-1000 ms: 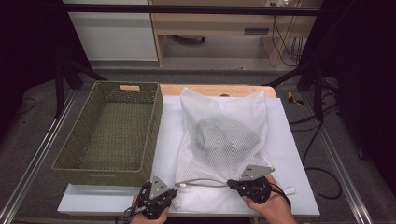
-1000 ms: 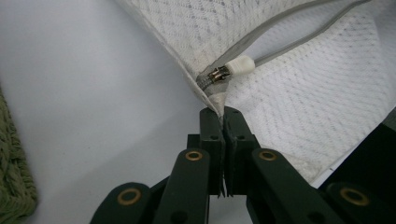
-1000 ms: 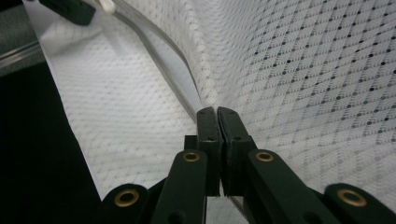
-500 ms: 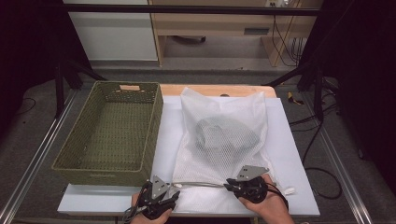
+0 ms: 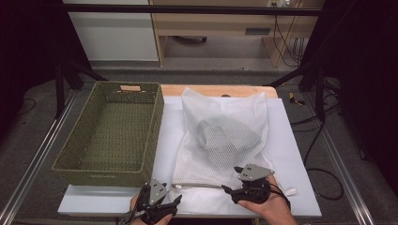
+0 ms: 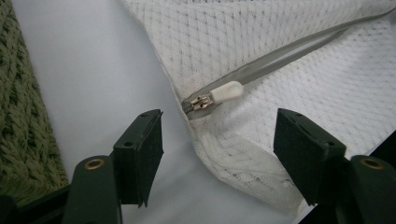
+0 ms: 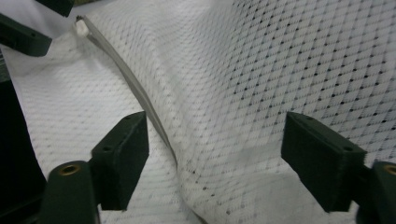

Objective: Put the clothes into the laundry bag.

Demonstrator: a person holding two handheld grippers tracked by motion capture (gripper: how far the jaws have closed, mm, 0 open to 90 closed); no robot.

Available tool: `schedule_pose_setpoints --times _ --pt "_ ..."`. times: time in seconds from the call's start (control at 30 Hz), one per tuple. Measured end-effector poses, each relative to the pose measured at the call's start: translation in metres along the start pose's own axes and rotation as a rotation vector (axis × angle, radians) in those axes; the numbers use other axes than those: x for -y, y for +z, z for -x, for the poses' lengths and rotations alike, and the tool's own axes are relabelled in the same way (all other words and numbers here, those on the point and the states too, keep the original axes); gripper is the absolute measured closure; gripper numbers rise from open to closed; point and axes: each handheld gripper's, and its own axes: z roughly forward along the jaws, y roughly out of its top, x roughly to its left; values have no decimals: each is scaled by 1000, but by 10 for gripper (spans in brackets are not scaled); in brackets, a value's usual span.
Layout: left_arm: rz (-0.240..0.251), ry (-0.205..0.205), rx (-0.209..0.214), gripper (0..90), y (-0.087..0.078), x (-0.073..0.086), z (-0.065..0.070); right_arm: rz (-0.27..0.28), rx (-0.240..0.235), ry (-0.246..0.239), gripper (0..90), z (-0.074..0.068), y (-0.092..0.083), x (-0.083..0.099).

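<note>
White mesh laundry bag (image 5: 225,140) is lying flat on the white counter (image 5: 300,154) beside the green woven basket (image 5: 112,136). Left tool (image 5: 176,200) and right tool (image 5: 226,190), jaws just opening and gripping nothing, are flanking its grey zipper (image 6: 280,58), whose white pull (image 6: 226,90) sits at the corner, apparently zipped shut.

The mesh bag (image 5: 225,140) is white with a fine dotted diamond weave, its zipper tape (image 6: 280,58) grey and the zipper pull (image 6: 226,90) off-white. The basket (image 5: 112,136) at left is olive-green woven; the table cover (image 5: 291,154) is pale white-blue.
</note>
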Motion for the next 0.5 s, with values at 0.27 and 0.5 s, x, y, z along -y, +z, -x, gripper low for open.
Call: schedule_pose_setpoints --times 0.27,0.5 --pt "11 21 44 234 2 0 1 55 59 -7 103 2 -3 -7" --pt "21 7 46 202 4 0 2 95 99 9 87 4 -5 -15"
